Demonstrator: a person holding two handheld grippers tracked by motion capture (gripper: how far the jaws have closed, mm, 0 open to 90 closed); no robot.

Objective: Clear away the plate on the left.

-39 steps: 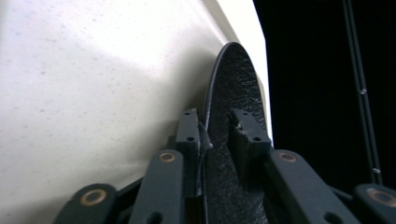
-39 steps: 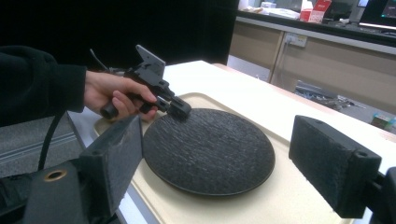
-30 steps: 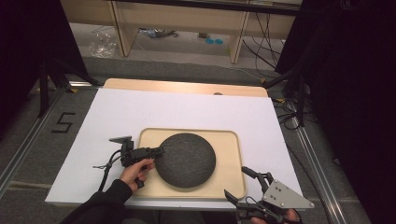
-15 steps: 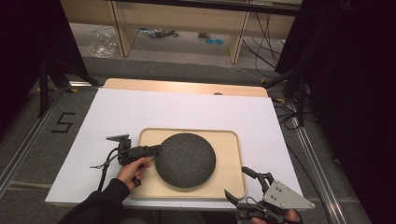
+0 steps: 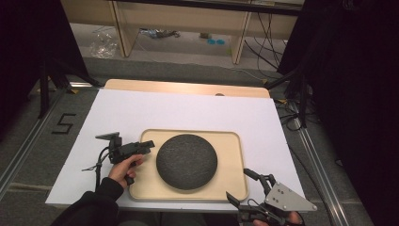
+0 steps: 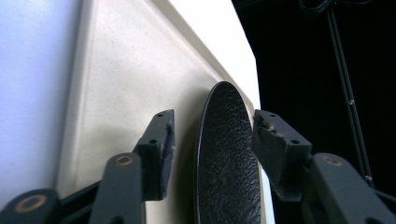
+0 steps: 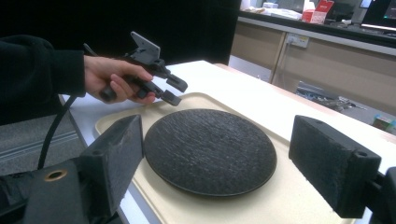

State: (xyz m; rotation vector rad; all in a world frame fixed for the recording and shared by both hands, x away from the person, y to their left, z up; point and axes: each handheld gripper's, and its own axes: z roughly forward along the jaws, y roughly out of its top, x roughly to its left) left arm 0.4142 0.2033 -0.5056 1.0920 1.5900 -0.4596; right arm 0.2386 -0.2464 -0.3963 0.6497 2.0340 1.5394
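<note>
**Two open grippers beside one dark plate on one tray**

From the high view we see one round dark plate (image 5: 186,161) lying flat in one pale tray (image 5: 230,141), just below the middle of the frame. The tray rests on a white sheet (image 5: 188,110) over the table. At lower left, a hand (image 5: 124,170) holds the left gripper (image 5: 149,145), whose tips sit at the tray's left rim, just beside the plate's edge; we cannot tell its opening from here. At the bottom right, the right gripper (image 5: 242,186) shows its jaws spread wide, released, near the tray's lower right corner and touching nothing

In the left gripper view the two black jaws stand apart, one either side of the plate's (image 6: 229,158) rim, with a gap showing on both sides; they grasp nothing. The tray (image 6: 121,84) fills the upper left

In the right gripper view we count two broad jaws set wide, empty, framing the plate (image 7: 210,151) at centre. At upper left the left gripper (image 7: 175,91) hangs open over the tray's (image 7: 280,200) far rim, held by the hand (image 7: 114,79)
</note>
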